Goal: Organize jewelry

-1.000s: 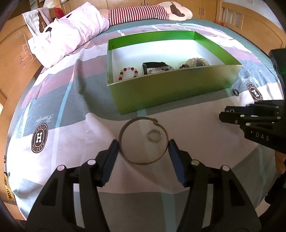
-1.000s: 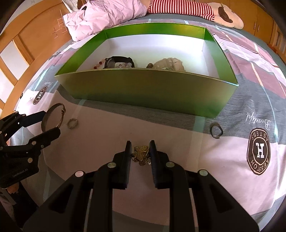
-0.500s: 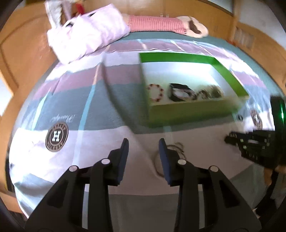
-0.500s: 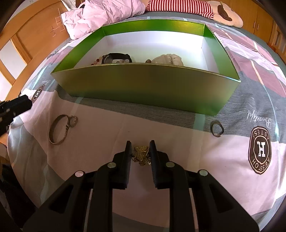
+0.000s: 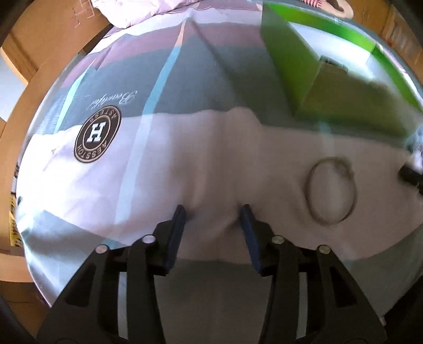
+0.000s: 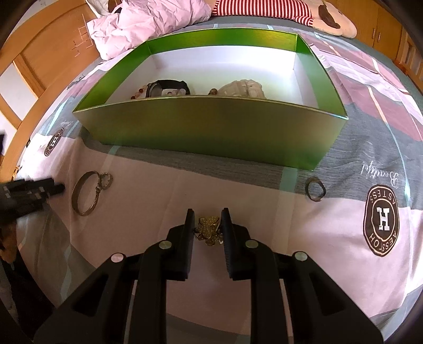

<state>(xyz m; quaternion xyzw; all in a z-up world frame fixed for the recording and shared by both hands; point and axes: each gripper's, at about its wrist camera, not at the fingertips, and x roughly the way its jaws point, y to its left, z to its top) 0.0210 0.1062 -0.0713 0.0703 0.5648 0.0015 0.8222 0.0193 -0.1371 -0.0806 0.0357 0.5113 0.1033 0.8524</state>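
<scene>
My left gripper [image 5: 212, 214] hovers over bare bedsheet, its jaws opening with nothing between the blue pads. A thin metal bangle [image 5: 330, 190] lies to its right; in the right wrist view the bangle [image 6: 86, 194] has a small ring [image 6: 105, 180] at its rim, and the left gripper [image 6: 34, 190] is just left of it. My right gripper [image 6: 208, 219] points down at the sheet, shut on a gold brooch [image 6: 208, 230]. The green box [image 6: 211, 132] behind holds a black watch [image 6: 169, 87] and pale beads [image 6: 243, 88].
A dark ring [image 6: 314, 189] lies on the sheet right of my right gripper, near the box's front corner. A pink pillow [image 6: 148, 23] and a striped plush toy [image 6: 264, 9] lie beyond the box. The wooden bed frame [image 5: 39, 66] borders the left.
My left gripper has swung left off the bangle, which now lies to its right, and sunk a little. Its jaws narrowed, then widened again. The right gripper has kept still on the brooch.
</scene>
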